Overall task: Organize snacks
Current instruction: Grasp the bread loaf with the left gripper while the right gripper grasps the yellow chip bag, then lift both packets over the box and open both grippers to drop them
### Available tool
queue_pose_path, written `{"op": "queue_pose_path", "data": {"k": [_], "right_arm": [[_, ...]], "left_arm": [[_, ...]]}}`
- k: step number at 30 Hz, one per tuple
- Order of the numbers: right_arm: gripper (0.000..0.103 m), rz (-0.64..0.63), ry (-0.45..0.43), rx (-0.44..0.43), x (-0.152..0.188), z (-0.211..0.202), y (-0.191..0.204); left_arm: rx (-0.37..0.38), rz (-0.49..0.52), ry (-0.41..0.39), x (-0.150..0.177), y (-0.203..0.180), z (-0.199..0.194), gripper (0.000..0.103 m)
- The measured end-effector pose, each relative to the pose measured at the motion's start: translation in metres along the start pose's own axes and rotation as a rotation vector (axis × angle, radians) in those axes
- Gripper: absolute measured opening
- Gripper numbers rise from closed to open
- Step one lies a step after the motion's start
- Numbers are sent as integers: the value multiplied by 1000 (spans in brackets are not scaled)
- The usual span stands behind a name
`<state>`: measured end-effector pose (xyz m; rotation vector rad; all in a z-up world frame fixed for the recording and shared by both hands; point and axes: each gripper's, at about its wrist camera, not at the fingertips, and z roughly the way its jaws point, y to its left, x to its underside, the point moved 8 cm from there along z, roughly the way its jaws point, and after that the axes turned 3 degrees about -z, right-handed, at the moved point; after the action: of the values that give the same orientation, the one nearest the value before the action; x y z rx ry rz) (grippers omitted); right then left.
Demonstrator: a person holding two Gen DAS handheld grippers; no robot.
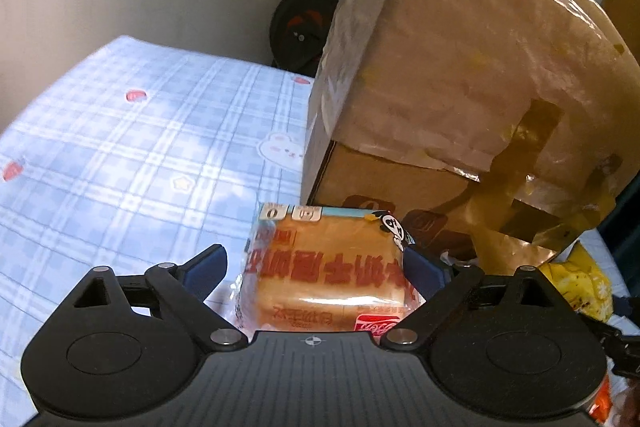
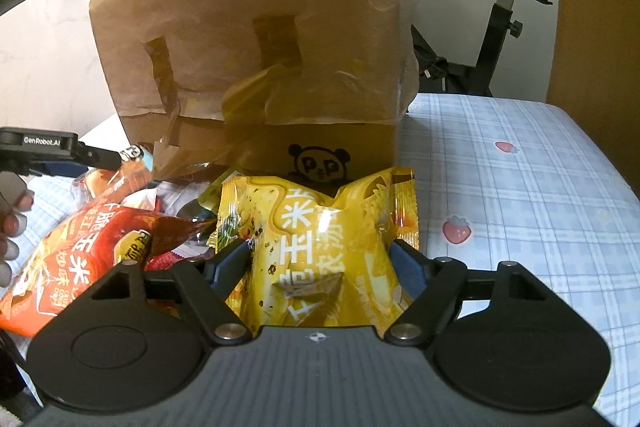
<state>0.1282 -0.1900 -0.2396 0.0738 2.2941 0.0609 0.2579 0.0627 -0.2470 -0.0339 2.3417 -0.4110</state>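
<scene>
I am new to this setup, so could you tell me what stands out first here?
A big taped cardboard box stands upright on the blue checked bedsheet. In front of it, the right tool straddles a yellow snack bag, and the left tool straddles a wrapped bread pack.

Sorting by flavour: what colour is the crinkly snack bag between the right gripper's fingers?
Yellow snack bag with white lettering, clearest in the right wrist view.

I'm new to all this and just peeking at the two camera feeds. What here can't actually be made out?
- Inside of the cardboard box: both views, its taped flaps and walls hide it.
- Snacks behind the yellow bag: right view, the bag and the red bag cover them.
- Underside of the bread pack: left view, hidden against the bedsheet.
- Person's hand: right view, cut off by the edge.
</scene>
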Motion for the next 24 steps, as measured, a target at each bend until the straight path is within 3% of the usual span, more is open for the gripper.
{"op": "queue_pose_path", "data": {"k": [5,9,24], "right_arm": [[79,5,-4,4,0,1,1],[79,14,-8,-3,1,-1,-1],[74,47,-10,-13,0,-5,-4]], "left_arm": [[13,-7,11,-1,0,7,93],[9,37,-11,-1,-9,-3,77],[-41,-65,-102,6,4,-68,76]]}}
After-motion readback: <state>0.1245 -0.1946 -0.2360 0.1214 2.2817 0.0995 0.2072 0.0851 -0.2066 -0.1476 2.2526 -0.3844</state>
